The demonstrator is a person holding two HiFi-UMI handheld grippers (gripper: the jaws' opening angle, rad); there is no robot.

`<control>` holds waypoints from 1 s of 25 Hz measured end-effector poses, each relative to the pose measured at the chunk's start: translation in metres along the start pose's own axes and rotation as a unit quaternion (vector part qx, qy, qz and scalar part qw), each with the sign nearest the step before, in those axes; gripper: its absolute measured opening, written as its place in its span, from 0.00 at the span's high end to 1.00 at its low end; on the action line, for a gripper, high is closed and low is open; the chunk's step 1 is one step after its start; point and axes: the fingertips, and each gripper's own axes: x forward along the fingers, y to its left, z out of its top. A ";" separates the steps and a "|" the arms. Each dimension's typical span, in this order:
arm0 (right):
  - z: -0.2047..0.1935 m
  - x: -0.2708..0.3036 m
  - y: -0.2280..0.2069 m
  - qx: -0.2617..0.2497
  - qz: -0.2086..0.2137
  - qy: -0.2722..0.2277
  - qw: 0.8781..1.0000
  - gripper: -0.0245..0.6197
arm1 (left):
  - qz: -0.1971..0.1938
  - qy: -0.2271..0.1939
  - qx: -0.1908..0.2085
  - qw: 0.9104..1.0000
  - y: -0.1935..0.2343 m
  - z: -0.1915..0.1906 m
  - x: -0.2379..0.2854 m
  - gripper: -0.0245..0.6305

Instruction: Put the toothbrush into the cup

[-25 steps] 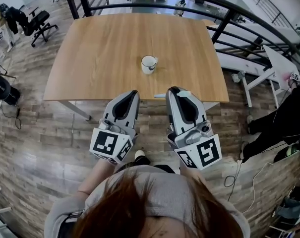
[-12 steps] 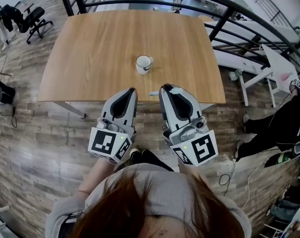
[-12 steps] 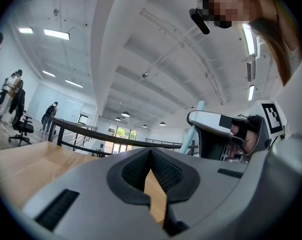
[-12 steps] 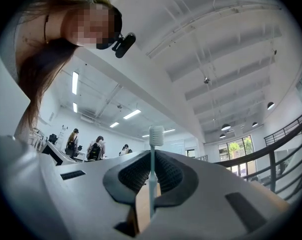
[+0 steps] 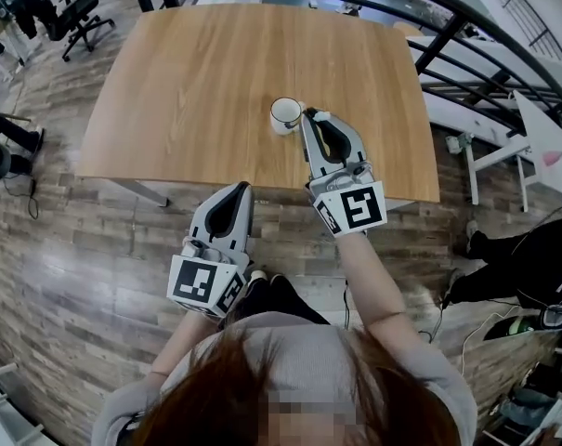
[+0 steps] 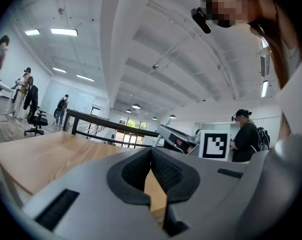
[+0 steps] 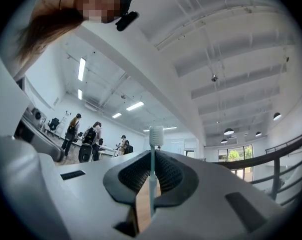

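A white cup (image 5: 284, 115) with a handle stands upright near the front middle of the wooden table (image 5: 188, 82). My right gripper (image 5: 309, 116) reaches over the table's front edge, its tips right beside the cup's right side. It is shut on a pale toothbrush (image 7: 151, 179), which stands upright between the pads with its white bristle head (image 7: 156, 134) above the jaws. In the head view I cannot make the brush out. My left gripper (image 5: 241, 191) hangs short of the table's front edge, over the floor, and in the left gripper view the left gripper (image 6: 151, 152) is shut with nothing in it.
A dark metal railing (image 5: 448, 26) runs behind and to the right of the table. An office chair (image 5: 67, 17) stands at the far left. A person in black (image 5: 531, 240) sits on the floor at the right. Wood-pattern floor surrounds the table.
My right gripper has moved forward over the table edge up to the cup, carrying the toothbrush. The left gripper has dropped a little and stays in front of the table.
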 end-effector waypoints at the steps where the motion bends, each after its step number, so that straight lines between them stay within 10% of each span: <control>1: -0.012 0.008 -0.004 -0.006 0.002 0.003 1.000 0.91 | 0.007 0.004 -0.001 1.000 0.004 -0.003 -0.002 0.95; 25: -0.184 0.091 -0.043 -0.003 -0.009 0.095 0.995 0.91 | 0.083 0.054 -0.001 0.995 0.040 -0.034 -0.039 0.95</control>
